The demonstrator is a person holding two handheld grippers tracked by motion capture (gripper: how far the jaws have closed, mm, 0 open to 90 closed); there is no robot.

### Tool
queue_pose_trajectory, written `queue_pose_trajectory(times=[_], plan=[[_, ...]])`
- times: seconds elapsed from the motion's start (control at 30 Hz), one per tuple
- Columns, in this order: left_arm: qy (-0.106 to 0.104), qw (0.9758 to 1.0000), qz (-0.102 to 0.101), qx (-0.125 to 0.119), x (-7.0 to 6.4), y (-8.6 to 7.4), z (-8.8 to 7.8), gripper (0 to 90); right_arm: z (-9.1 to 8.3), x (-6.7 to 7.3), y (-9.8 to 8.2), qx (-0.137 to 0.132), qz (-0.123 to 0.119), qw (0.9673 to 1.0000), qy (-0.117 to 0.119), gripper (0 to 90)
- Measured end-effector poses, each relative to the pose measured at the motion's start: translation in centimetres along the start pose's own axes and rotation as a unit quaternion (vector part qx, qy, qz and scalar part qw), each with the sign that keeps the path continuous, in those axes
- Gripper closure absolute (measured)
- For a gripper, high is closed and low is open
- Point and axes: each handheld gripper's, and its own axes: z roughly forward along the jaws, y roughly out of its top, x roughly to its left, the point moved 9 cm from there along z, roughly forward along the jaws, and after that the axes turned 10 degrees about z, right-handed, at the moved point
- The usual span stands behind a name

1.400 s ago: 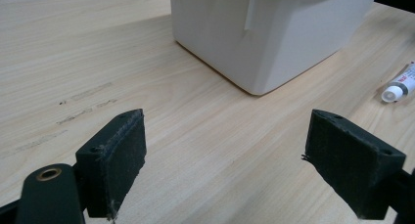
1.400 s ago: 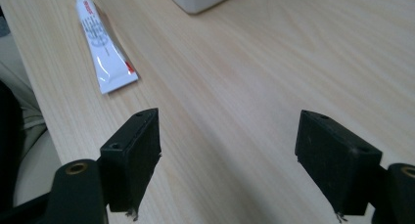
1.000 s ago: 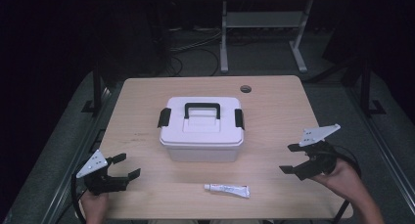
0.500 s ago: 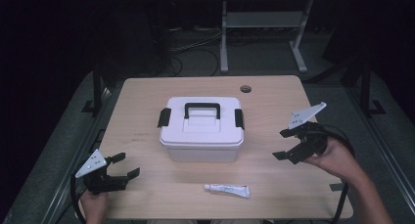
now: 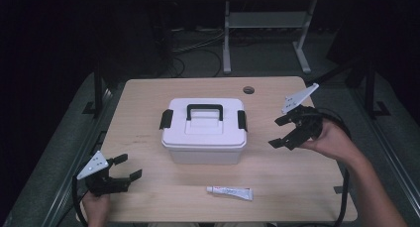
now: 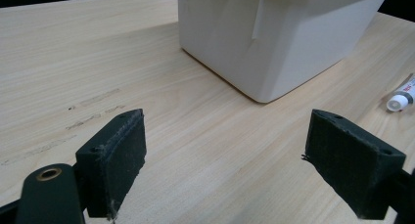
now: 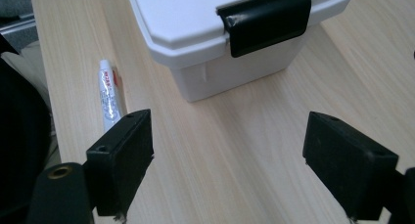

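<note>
Item: small white squeeze tube with red print (image 5: 229, 192), lying at the near edge of the pale wooden bench (image 5: 148, 103); left claw (image 5: 124, 168) wide, empty. Mid-bench: white lidded plastic box with black handle and latches (image 5: 204, 130). Right claw (image 5: 281, 131) wide, angled at the right latch (image 7: 266, 19). Risk: a glancing jaw may shove the box onto the tube. Contents hidden; tube print illegible.

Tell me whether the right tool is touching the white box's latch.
Apart. In the right gripper view, the right tool has its jaws open over bare table, with wood showing between them and the black latch on the white box.
</note>
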Motion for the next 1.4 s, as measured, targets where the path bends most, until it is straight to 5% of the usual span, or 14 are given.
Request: queue_pose_trajectory(times=[1.4], plan=[[0.007, 1.0000, 0.000, -0.002, 0.6, 0.0, -0.4, 14.7, 2.3, -0.3, 9.5, 0.051, -0.067, 0.9957, 0.040, 18.1]])
